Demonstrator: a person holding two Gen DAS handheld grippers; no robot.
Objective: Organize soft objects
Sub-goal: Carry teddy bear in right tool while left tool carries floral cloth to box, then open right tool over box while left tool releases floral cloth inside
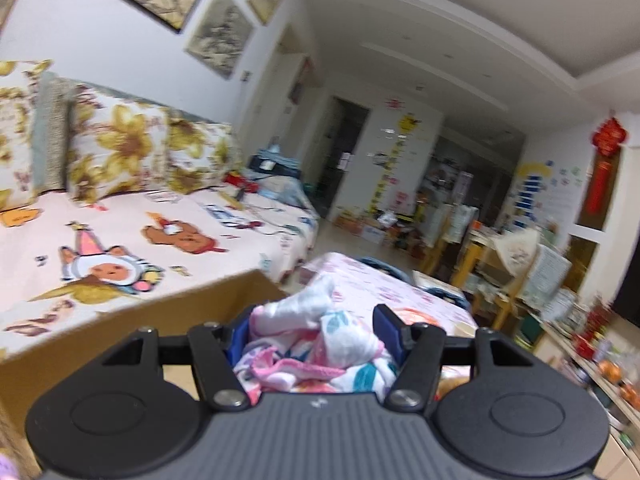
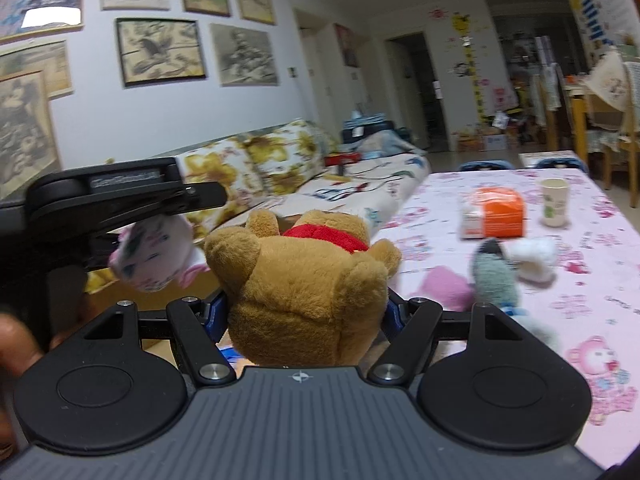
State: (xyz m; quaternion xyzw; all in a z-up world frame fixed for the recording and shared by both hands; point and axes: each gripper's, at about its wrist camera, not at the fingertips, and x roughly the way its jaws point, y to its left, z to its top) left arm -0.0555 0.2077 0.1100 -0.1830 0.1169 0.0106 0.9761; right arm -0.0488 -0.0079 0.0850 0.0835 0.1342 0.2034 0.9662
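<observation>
My left gripper [image 1: 312, 320] is shut on a bunched floral cloth [image 1: 320, 344], white with pink and teal print, and holds it above the rim of an open cardboard box [image 1: 120, 340]. In the right wrist view that cloth [image 2: 154, 254] hangs from the left gripper [image 2: 160, 248] at the left. My right gripper [image 2: 305, 308] is shut on a brown teddy bear [image 2: 304, 272] with a red scarf, seen from behind. On the pink tablecloth to the right lie a grey plush toy [image 2: 494, 276], a white soft piece [image 2: 534, 258] and a pink soft piece [image 2: 444, 290].
The table [image 2: 600, 280] also carries an orange box [image 2: 502, 212] and a paper cup [image 2: 555, 202]. A sofa [image 1: 140, 240] with a cartoon cover and flowered cushions stands behind the cardboard box. A hand [image 2: 16, 344] shows at the left edge. Chairs and cluttered shelves fill the far right.
</observation>
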